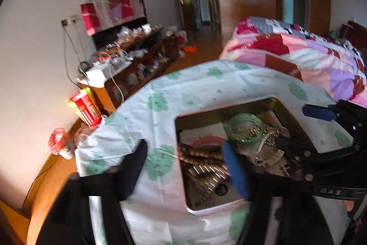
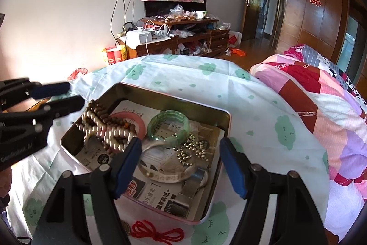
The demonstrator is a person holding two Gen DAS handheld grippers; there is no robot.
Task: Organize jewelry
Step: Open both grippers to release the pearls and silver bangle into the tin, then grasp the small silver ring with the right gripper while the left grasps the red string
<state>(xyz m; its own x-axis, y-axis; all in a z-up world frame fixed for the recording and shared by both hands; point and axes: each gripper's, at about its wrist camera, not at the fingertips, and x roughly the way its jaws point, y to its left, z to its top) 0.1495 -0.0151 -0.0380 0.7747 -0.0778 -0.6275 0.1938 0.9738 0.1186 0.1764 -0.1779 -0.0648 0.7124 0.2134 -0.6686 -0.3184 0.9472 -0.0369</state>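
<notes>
An open metal tin (image 2: 174, 95) lined with printed paper sits on a white cloth with green clouds. In it lie a green bangle (image 2: 168, 128), a string of wooden beads tangled with a silvery chain (image 2: 103, 128), a pink ring (image 2: 140, 123), a white bangle (image 2: 165, 173), small silver beads (image 2: 190, 150) and a metal band (image 2: 192, 185). My right gripper (image 2: 181, 162) hangs open over the tin's near half, holding nothing. My left gripper (image 2: 68, 97) stands open at the tin's left edge, empty. In the left wrist view, the left gripper (image 1: 185, 167) straddles the tin's rim (image 1: 229, 107) beside the beads (image 1: 199, 155); the bangle (image 1: 246, 128) lies beyond.
A red knotted cord (image 2: 156, 231) with a coin lies on the cloth in front of the tin. A patchwork quilt (image 2: 321, 107) covers the bed on the right. Behind stand a cluttered wooden cabinet (image 2: 179, 38) and a red-and-yellow box (image 2: 114, 54).
</notes>
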